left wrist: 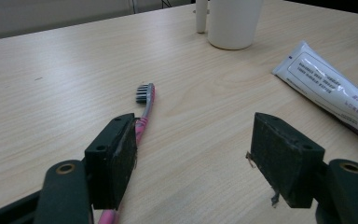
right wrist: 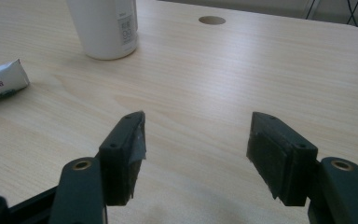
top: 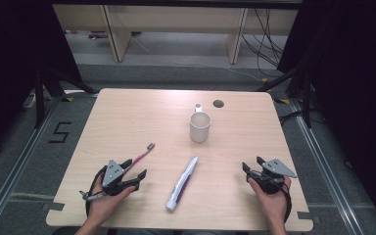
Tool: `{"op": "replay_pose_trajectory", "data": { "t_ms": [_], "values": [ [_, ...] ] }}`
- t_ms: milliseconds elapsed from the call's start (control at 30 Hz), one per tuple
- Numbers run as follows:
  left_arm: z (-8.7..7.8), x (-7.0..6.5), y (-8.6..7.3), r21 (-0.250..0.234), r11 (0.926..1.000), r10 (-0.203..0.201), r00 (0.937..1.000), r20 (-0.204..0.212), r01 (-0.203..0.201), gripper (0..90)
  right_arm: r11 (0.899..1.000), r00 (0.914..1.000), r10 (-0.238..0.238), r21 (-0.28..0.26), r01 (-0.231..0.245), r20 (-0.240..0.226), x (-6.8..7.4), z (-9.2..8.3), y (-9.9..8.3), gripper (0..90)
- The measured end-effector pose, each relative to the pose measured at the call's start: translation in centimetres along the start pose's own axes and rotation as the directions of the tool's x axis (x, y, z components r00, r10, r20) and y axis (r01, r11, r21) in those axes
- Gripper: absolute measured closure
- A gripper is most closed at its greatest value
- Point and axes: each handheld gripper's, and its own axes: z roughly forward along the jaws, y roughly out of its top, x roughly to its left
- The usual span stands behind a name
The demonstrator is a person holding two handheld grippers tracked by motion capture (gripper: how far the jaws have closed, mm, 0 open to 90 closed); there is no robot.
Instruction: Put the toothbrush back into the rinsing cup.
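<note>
A pink toothbrush (top: 142,155) with dark bristles lies on the wooden table (top: 127,117), its handle running under my left gripper (top: 136,169). That gripper is open; in the left gripper view the toothbrush (left wrist: 144,106) passes beside the left jaw. A white toothpaste tube (top: 182,183) with purple print lies near the table's middle front, and its flat end appears as the tube (left wrist: 331,86) at the right. A white cup (top: 200,127) stands upright farther back. My right gripper (top: 252,165) rests open at the front right, nothing between its jaws.
A small white object (top: 198,107) stands just behind the cup. A round cable hole (top: 218,104) sits in the table near its far edge. Beyond the table are wooden furniture legs and floor cables. Bare tabletop lies between the grippers and around the cup (right wrist: 105,28).
</note>
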Motion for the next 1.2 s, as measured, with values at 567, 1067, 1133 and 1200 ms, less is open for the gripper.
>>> {"op": "replay_pose_trajectory", "data": {
  "t_ms": [567, 1067, 1133, 1200],
  "values": [
    [-0.2, 0.1, 0.8, 0.036, 0.9990, -0.025, 0.9997, -0.009, 0.025, 39.3, 1.000, 0.9999, -0.013, 0.006, 0.013, -0.001, 0.1, 0.1, 0.0, 37.1],
    [0.2, 2.2, 5.2, 0.382, 0.9174, 0.090, 0.9932, 0.074, -0.112, 54.8, 1.000, 0.9998, -0.018, 0.003, 0.018, 0.006, 0.0, 0.1, 0.0, 36.6],
    [0.4, 2.7, 6.1, 0.438, 0.8855, 0.117, 0.9870, 0.110, -0.154, 57.6, 1.000, 0.9998, -0.019, 0.004, 0.019, 0.005, 0.0, 0.0, 0.0, 36.5],
    [0.9, 2.8, 6.7, 0.469, 0.8736, 0.090, 0.9898, 0.110, -0.131, 58.8, 1.000, 0.9999, 0.016, 0.017, -0.016, 0.000, 0.3, 0.0, 0.0, 36.4]
  ]
}}
